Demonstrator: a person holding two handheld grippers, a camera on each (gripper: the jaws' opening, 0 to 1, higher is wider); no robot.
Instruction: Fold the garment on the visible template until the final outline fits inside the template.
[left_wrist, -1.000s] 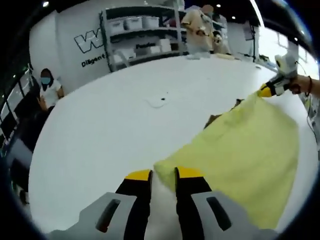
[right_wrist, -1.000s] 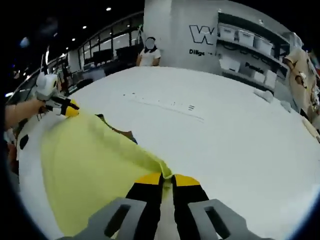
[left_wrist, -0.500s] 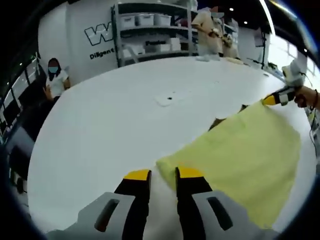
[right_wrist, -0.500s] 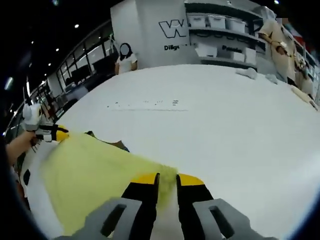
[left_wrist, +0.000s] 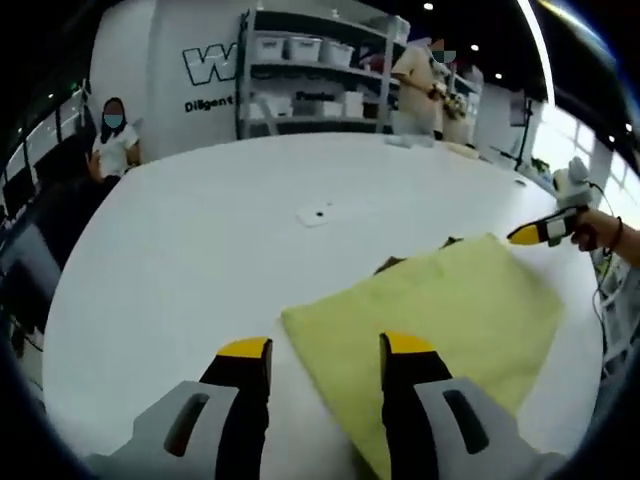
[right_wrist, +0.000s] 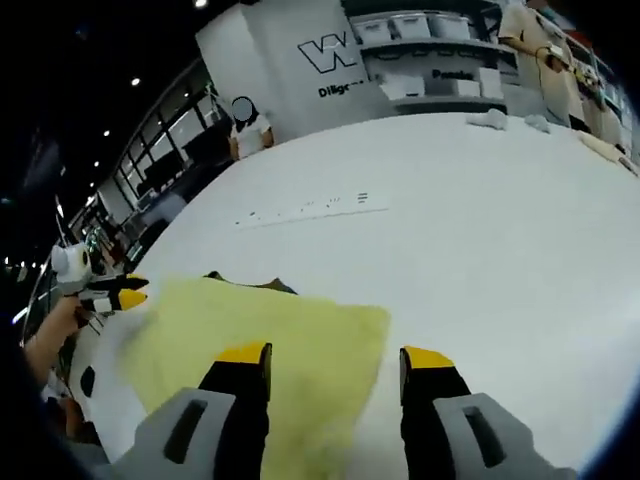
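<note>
On the round white table (left_wrist: 200, 250), the pale yellow folded cloth garment (left_wrist: 440, 310) lay flat.
Left gripper (left_wrist: 325, 350) and right gripper (right_wrist: 335, 360) stood wide open, empty, apparently letting the fold settle.

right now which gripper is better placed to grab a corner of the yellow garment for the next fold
Right, though only slightly. Both grippers are open, but the right gripper already has the yellow garment's corner between its jaws, while the left gripper sits just over the edge beside its corner.

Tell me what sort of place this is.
Probably a lab or workshop for recording handling demos, not a home: a big white table, shelving with storage bins against a wall bearing a large printed logo, and other people standing around it.
</note>
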